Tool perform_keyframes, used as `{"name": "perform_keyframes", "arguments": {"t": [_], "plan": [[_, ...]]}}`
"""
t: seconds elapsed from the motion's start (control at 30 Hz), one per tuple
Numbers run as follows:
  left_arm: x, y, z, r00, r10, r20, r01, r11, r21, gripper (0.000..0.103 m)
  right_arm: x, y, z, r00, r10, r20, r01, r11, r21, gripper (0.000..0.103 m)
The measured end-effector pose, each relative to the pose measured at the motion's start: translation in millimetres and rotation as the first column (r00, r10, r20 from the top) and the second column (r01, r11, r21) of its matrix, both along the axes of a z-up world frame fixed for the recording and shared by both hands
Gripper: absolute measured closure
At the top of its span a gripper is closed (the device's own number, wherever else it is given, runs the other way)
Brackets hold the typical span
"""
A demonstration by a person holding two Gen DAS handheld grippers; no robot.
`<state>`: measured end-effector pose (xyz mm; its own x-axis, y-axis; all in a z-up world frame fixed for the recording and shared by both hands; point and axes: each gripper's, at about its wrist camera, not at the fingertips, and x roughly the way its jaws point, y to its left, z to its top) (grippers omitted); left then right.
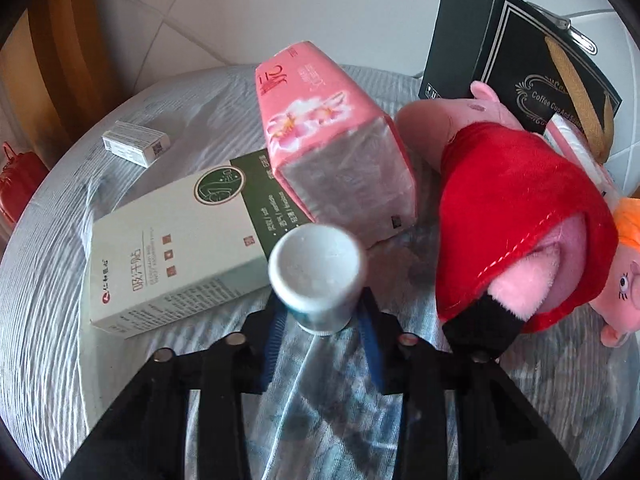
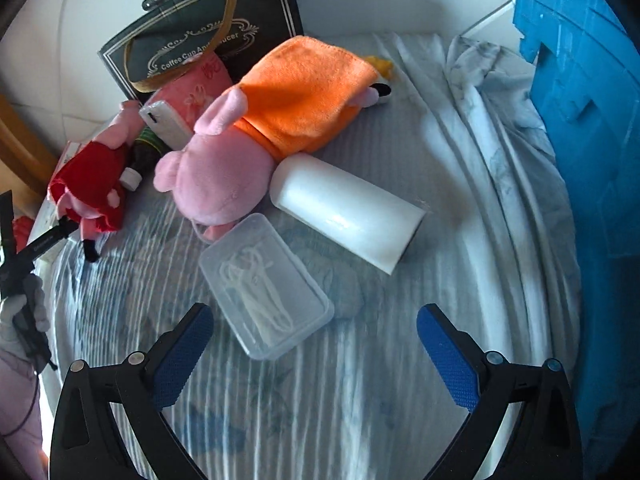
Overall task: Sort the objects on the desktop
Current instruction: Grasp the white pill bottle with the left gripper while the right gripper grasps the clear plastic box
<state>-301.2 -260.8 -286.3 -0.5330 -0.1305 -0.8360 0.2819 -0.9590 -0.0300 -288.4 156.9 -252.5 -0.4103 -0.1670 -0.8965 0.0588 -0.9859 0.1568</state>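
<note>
My left gripper [image 1: 320,332] is shut on a small white bottle [image 1: 318,276], whose base sits between the blue pads [image 1: 370,340] while its round cap faces the camera. Just behind it lie a white-and-green carton [image 1: 172,248] and a pink tissue pack [image 1: 332,140]. My right gripper [image 2: 314,312] hangs open just above the cloth. A clear plastic lidded box [image 2: 266,284] lies in front of its fingers, reaching in between the tips. Behind that box lies a white cylinder [image 2: 348,212] on its side.
A pig plush in a red dress [image 1: 516,220] and a black gift box [image 1: 516,60] lie right of the bottle. A small white carton [image 1: 134,144] lies far left. A pig plush in orange [image 2: 280,120], a blue crate [image 2: 592,120] and a gloved hand [image 2: 20,312] show in the right wrist view.
</note>
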Motion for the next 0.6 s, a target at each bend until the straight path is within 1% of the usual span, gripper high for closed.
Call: {"name": "perform_keyframes", "arguments": {"t": [0.07, 0.23, 0.3, 0.37, 0.4, 0.43, 0.47, 0.53, 0.6], "plan": [[5.5, 5.0, 0.4, 1.0, -0.009, -0.011, 0.009, 1.0, -0.018, 0.069, -5.5, -6.4, -5.5, 1.0, 0.027, 0.0, -0.027, 0.999, 0.024, 0.0], [29.2, 7.6, 9.4, 1.0, -0.003, -0.028, 0.003, 1.0, -0.001, 0.069, -11.7, -28.5, -14.5, 0.994, 0.11, -0.006, -0.109, 0.99, 0.095, 0.0], [43.9, 11.5, 14.2, 0.999, 0.0, -0.033, 0.0, 1.0, -0.008, 0.069, -12.5, -36.0, -19.0, 0.991, 0.131, 0.013, -0.131, 0.984, 0.123, 0.0], [59.7, 15.2, 17.9, 1.0, -0.005, -0.028, 0.005, 1.0, -0.008, 0.069, -12.6, -41.9, -23.0, 0.989, 0.145, 0.03, -0.148, 0.98, 0.13, 0.001], [68.0, 18.4, 19.7, 1.0, -0.009, -0.028, 0.009, 1.0, -0.004, 0.069, -11.0, -44.7, -23.2, 0.988, 0.151, 0.026, -0.153, 0.978, 0.142, 0.006], [76.5, 21.7, 22.3, 1.0, -0.016, -0.027, 0.016, 1.0, -0.004, 0.069, -8.4, -47.5, -22.6, 0.987, 0.157, 0.018, -0.158, 0.974, 0.162, 0.024], [84.0, 25.6, 24.4, 0.999, -0.023, -0.028, 0.023, 1.0, -0.007, 0.069, -6.2, -49.3, -22.2, 0.988, 0.156, 0.014, -0.156, 0.971, 0.183, 0.033], [100.5, 36.2, 30.4, 0.999, -0.038, -0.033, 0.038, 0.999, -0.014, 0.069, 0.3, -52.7, -20.2, 0.988, 0.156, 0.007, -0.154, 0.968, 0.197, 0.035], [111.8, 46.8, 36.7, 0.998, -0.056, -0.043, 0.056, 0.998, -0.016, 0.069, 9.4, -54.0, -13.0, 0.988, 0.156, -0.02, -0.149, 0.97, 0.192, 0.036]]}}
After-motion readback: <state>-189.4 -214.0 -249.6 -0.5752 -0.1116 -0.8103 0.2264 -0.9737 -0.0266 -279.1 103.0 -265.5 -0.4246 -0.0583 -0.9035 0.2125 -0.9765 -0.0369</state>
